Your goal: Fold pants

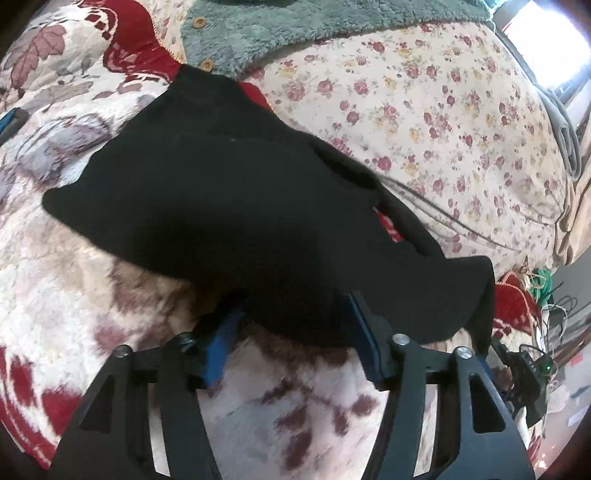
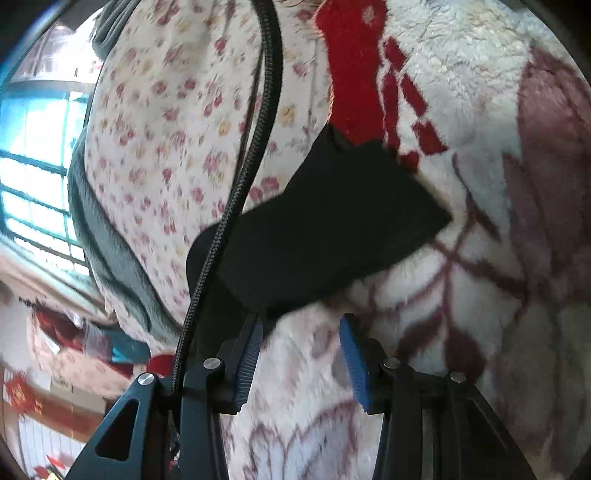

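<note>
Pants [image 1: 221, 192]: one pair, black, lying partly folded on the fleece blanket [image 1: 74, 280], far edge reaching the flowered quilt [image 1: 424, 110].
Handling: judged soft, light and limp; likely to sag and slide out of shape if lifted by one corner; nothing fragile.
Where to grip: best at the near hem, one corner per claw, pinching both layers together.
Left claw [image 1: 295, 314]: fingers spread wide, near edge of the pants draped over the tips; no pinch visible.
Right claw [image 2: 301, 328]: fingers wide apart, holding nothing; left finger just touching the pants' near corner [image 2: 266, 306].
Cable [image 2: 258, 129]: one, black and braided, crossing over the cloth in the right view.
Green fleece garment [image 1: 295, 26]: one, with wooden buttons, beyond the pants.
Count: two claws, one pair of pants.
</note>
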A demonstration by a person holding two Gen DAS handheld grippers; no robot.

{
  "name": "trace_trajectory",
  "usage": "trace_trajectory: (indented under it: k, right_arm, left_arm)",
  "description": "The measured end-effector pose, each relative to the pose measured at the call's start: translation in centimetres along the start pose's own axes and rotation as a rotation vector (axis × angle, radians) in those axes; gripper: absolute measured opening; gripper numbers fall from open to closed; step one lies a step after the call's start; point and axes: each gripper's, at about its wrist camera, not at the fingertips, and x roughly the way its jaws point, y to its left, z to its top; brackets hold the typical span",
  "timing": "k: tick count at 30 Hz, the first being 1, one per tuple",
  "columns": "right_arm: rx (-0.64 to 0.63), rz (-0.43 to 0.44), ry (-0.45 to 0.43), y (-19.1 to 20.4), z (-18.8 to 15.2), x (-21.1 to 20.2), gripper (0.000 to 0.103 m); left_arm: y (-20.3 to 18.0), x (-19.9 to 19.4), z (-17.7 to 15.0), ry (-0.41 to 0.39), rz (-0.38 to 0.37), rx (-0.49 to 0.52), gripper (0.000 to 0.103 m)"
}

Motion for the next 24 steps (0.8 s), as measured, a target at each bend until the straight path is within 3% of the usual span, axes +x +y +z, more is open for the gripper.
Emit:
trace_trajectory:
  k: [2,5,6,7,8,9,10,13,17,24]
  right_arm:
    - [-0.001,0.009,0.003,0.3,0.5,0.6,0.042]
    - [-0.021,0.011,0.002,0.5,1.3,1.6,0.039]
    - [-0.027,0.018,-0.026,0.5,1.5,1.8,0.034]
    - [-0.029,0.033,-0.053,0.4,1.7,2.1,0.021]
    - [-0.023,0.045,-0.068,0.2,1.9,2.3,0.012]
    - [-0.021,0.055,-0.071,0.2,1.9,2.3,0.01]
    - [-0.038,0.072,-0.081,0.4,1.9,2.0,0.005]
    - [-0.109,0.056,-0.116,1.6,1.6,0.7,0.005]
    - [-0.187,0.072,-0.121,3.4,0.9,-2.0,0.004]
    - [-0.303,0.114,-0.185,6.1,-1.9,-9.2,0.004]
  left_arm:
    - [-0.5,0.4,0.3,-0.005,0.001,0.0,0.068]
    - [-0.5,0.8,0.8,-0.012,-0.011,-0.015,0.07]
    - [-0.3,1.0,1.0,-0.012,-0.024,-0.027,0.069]
    - [-0.3,1.1,1.1,-0.011,-0.034,-0.032,0.067]
    - [-0.2,1.2,1.3,-0.007,-0.041,-0.031,0.049]
    - [-0.1,1.4,1.5,0.006,-0.027,-0.022,0.02]
    - [0.3,1.6,1.7,0.022,0.007,-0.015,0.011]
    - [1.2,1.2,2.0,0.043,-0.036,-0.04,0.007]
    - [0.3,-1.7,2.5,-0.034,-0.034,0.046,0.005]
    - [1.6,-5.8,3.5,-0.067,-0.038,0.082,0.005]
